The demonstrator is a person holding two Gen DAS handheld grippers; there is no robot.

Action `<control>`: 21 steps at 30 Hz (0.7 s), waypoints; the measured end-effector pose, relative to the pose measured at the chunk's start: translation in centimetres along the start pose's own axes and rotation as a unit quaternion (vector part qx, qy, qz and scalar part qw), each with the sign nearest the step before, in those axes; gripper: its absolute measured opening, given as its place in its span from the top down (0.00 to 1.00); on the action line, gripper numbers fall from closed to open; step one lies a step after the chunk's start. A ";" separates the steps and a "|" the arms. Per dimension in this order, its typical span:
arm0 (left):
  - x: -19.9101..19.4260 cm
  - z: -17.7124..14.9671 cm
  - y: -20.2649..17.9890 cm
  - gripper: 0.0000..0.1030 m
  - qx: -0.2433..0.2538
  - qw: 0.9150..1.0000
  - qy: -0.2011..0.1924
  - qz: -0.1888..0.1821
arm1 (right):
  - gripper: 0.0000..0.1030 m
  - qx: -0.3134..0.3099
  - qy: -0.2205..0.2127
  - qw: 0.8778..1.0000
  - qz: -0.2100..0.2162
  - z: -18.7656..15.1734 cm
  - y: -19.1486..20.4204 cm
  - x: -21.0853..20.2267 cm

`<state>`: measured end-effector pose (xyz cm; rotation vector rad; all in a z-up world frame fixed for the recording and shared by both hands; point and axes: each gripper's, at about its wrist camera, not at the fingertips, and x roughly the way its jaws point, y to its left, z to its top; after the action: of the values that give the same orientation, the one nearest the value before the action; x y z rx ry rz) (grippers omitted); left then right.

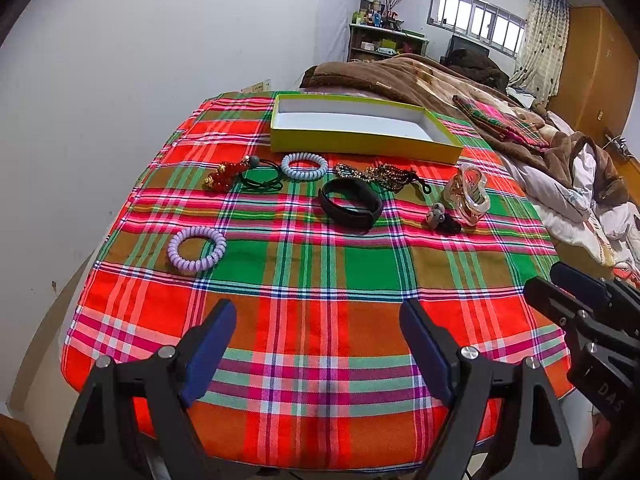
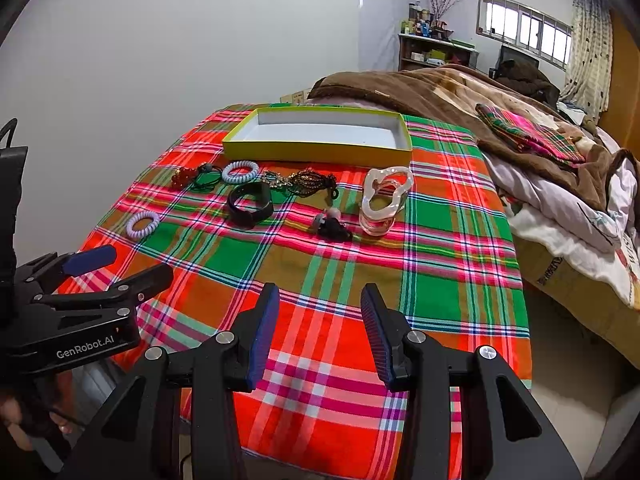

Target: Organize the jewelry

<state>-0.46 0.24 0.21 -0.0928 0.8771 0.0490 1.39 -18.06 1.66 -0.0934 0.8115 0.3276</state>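
An open yellow-green box (image 1: 360,142) (image 2: 316,150) with a white inside stands at the far side of the plaid table. In front of it lie a purple coil tie (image 1: 196,249) (image 2: 143,224), a light blue coil tie (image 1: 304,165) (image 2: 240,171), a red bead piece (image 1: 221,176) (image 2: 183,178), a black wristband (image 1: 351,204) (image 2: 250,201), beaded chains (image 1: 380,175) (image 2: 304,179), a clear hair claw (image 1: 468,194) (image 2: 384,200) and a small dark hair tie (image 1: 442,220) (image 2: 331,225). My left gripper (image 1: 318,316) (image 2: 120,266) is open and empty over the near edge. My right gripper (image 2: 320,300) (image 1: 556,280) is open and empty beside it.
The table wears a red, green and pink plaid cloth (image 1: 320,280) (image 2: 360,280). A bed with brown blankets (image 1: 460,84) (image 2: 460,92) and a folded plaid cloth (image 2: 528,132) lies at the right. A white wall is on the left; a shelf (image 1: 384,40) stands at the back.
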 end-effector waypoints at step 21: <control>0.1 0.1 0.1 0.17 0.000 1.000 0.002 -0.005 | 0.58 0.000 -0.001 1.000 0.001 0.0 0.0 0.0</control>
<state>-0.36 0.35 0.21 -0.0980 0.8808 0.0394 1.43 -18.07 1.69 -0.0922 0.8105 0.3284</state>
